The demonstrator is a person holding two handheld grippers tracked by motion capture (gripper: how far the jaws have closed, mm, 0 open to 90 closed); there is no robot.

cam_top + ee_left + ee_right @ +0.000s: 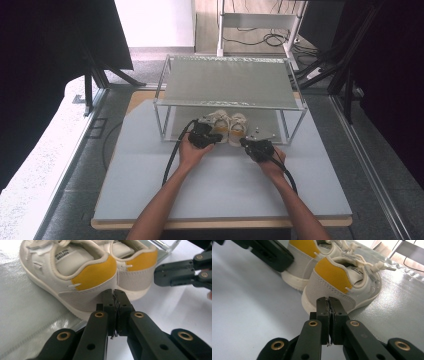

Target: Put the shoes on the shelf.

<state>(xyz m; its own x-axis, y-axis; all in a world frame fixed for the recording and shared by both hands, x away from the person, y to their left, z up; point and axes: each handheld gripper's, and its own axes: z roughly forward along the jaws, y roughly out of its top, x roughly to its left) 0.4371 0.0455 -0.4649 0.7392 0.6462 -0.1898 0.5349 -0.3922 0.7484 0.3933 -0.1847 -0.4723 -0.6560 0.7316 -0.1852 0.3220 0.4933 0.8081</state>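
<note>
A pair of white sneakers with yellow heel tabs stands side by side at the front of the rack's lower shelf, heels toward me: the left shoe (219, 121) (75, 275) (303, 257) and the right shoe (238, 125) (136, 267) (347, 282). My left gripper (214, 138) (114, 293) is shut with nothing between its jaws, its tips right at the left shoe's heel. My right gripper (245, 143) (328, 300) is also shut and empty, with its tips at the right shoe's heel. Whether either one touches its shoe cannot be told.
A metal wire rack (227, 106) with a mesh top shelf stands at the far half of the grey board (220, 185). Its thin legs frame the shoes. Small screws (257, 131) lie right of the shoes. Cables trail from both grippers across the board.
</note>
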